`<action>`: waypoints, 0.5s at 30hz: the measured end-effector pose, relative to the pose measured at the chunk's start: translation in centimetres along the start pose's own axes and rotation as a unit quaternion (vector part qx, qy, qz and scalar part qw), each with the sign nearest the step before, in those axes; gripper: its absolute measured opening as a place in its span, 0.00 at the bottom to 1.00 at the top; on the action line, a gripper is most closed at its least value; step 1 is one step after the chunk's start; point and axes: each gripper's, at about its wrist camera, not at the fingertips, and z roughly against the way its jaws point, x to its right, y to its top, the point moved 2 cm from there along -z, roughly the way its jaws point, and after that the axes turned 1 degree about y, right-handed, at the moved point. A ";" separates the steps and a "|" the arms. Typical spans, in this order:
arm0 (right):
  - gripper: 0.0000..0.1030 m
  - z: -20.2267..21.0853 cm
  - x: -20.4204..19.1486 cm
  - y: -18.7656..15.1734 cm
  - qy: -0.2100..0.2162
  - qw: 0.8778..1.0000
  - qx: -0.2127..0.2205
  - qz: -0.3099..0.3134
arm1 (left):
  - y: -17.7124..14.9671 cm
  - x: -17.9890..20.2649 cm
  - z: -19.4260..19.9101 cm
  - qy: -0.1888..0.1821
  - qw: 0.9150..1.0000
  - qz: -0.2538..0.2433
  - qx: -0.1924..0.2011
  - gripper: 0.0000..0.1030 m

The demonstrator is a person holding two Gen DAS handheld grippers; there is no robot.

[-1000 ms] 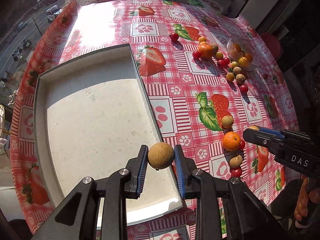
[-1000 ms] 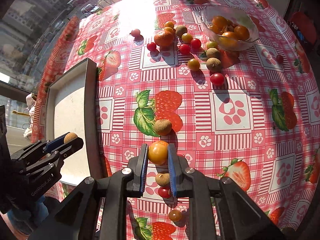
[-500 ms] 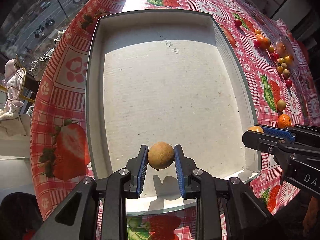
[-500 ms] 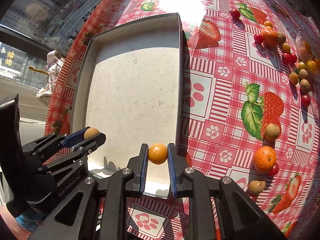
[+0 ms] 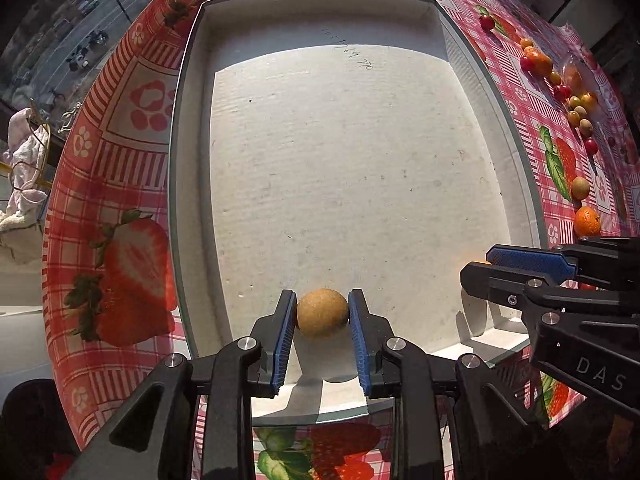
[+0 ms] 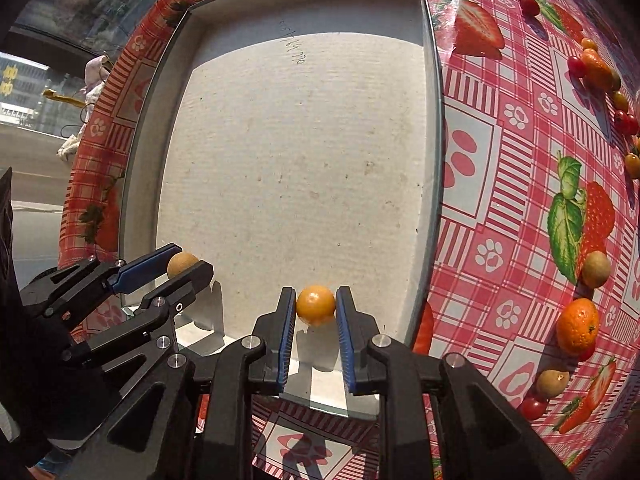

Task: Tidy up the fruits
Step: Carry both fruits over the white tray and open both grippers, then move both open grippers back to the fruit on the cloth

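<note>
Over the tray (image 5: pixel 192 184), left tongs (image 5: pixel 322 312) grip a brown fruit (image 5: pixel 322 312); right tongs (image 6: pixel 316 306), opening, bracket an orange fruit (image 6: pixel 316 306).

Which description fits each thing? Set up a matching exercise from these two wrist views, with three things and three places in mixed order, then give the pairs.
Things:
1. brown round fruit
2. small orange fruit
3. mandarin

Places:
A. on the tablecloth, outside the tray
B. between the pads of the right gripper, over the tray
C. between the pads of the left gripper, over the tray

Pairs: 1-C, 2-B, 3-A
</note>
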 end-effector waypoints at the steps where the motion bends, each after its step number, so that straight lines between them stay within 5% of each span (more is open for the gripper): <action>1: 0.25 -0.2 -0.2 0.2 0.000 1.000 -0.001 0.001 | 0.0 0.1 -0.1 0.000 1.000 0.001 -0.001 0.28; 2: 0.33 -0.3 -0.3 0.3 0.000 1.000 -0.002 0.001 | -0.1 0.1 -0.1 -0.001 1.000 0.000 0.000 0.30; 5: 0.54 -0.4 -0.9 0.6 0.004 1.000 0.001 0.004 | -0.4 -0.1 0.5 0.012 1.000 0.005 0.014 0.80; 7: 0.56 0.0 -1.1 0.5 0.007 1.000 0.007 0.008 | -0.4 0.0 0.8 0.014 1.000 0.000 0.020 0.80; 11: 0.77 1.2 -1.5 0.6 0.027 0.999 0.021 0.000 | -0.6 0.2 1.0 0.015 1.000 0.000 0.008 0.80; 15: 0.82 2.8 -1.8 0.6 0.058 0.997 0.048 0.003 | -0.1 0.7 1.8 0.014 1.000 -0.008 0.012 0.80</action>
